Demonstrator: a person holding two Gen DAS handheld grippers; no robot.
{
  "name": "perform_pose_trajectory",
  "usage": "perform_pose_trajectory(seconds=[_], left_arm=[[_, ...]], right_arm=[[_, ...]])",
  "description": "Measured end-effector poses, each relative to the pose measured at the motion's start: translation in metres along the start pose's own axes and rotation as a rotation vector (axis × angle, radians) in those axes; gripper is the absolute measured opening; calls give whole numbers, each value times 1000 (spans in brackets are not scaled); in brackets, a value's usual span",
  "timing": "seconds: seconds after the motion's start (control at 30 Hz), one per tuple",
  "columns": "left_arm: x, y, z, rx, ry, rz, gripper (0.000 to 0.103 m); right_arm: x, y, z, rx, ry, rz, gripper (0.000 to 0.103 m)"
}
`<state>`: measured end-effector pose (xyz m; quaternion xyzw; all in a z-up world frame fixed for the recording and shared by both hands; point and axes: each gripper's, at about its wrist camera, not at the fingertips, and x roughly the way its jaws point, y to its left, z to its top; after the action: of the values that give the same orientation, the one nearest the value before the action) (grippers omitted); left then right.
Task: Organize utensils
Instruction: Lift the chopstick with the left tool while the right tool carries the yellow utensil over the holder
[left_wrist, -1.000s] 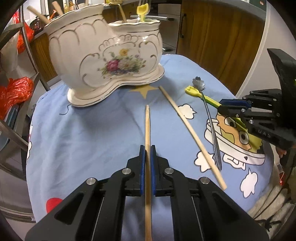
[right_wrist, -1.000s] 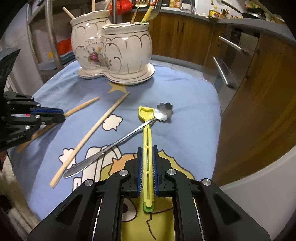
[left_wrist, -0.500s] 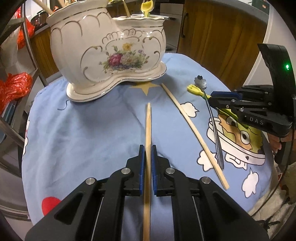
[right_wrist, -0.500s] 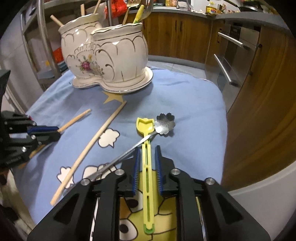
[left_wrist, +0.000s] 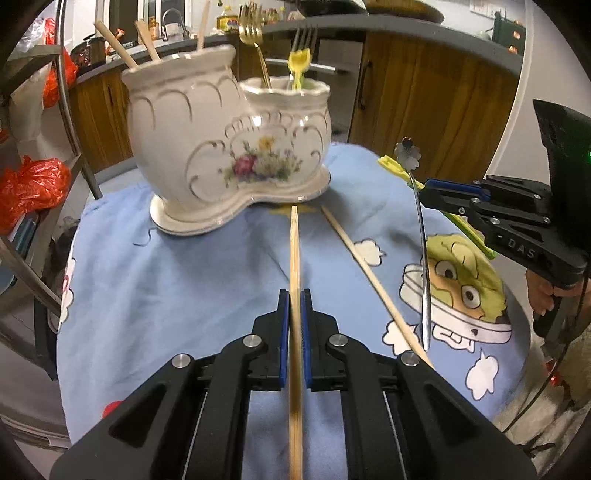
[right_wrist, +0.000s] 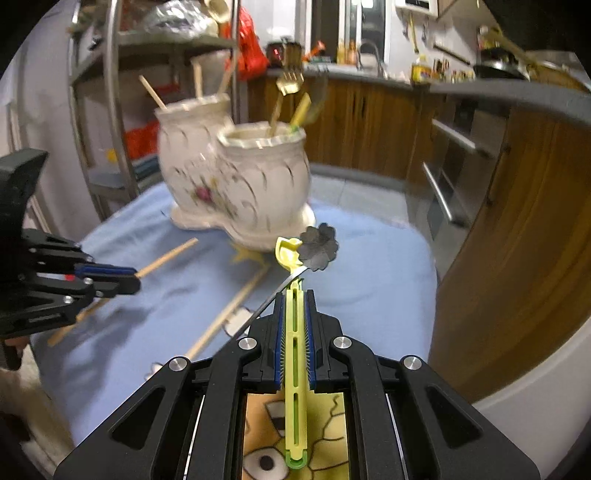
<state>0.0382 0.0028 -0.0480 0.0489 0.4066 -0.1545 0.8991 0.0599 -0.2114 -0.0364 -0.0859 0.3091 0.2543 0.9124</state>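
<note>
My left gripper (left_wrist: 294, 295) is shut on a wooden chopstick (left_wrist: 294, 251) that points toward the white floral ceramic holder (left_wrist: 229, 147). My right gripper (right_wrist: 293, 295) is shut on a yellow plastic utensil (right_wrist: 294, 354), lifted off the cloth, with the flower-headed metal spoon (right_wrist: 318, 247) resting across its tip. The holder (right_wrist: 236, 184) has two compartments: chopsticks stand in the left one, forks and a yellow utensil in the right one. A second chopstick (left_wrist: 369, 269) lies on the blue cloth. The right gripper shows in the left wrist view (left_wrist: 436, 192).
The round table is covered with a blue cartoon cloth (left_wrist: 166, 280). A metal rack (left_wrist: 33, 184) with red bags stands on the left. Wooden kitchen cabinets (right_wrist: 517, 206) are behind and to the right. The table edge drops off close on the right.
Both grippers have lifted their utensils and moved toward the holder. The yellow utensil has risen off the cloth, raising the metal spoon's head with it.
</note>
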Motion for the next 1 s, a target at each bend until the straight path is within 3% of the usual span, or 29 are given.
perform_pose_trajectory(seconds=[0.27,0.43,0.63,1.0], left_arm=[[-18,7,11,-13,-80,-1,6],[-30,5,17,-5,-151,2,6],[-54,13,36,-10,-294,14,6],[-80,56,102,-111,-576,1,6]], right_arm=[[-18,-11,15,53,-126,-24,10],[-21,-10,21,63,-156,-15,10],[-29,-11,36,96,-223,25,10],[-17,-18,94,200,-379,125,10]])
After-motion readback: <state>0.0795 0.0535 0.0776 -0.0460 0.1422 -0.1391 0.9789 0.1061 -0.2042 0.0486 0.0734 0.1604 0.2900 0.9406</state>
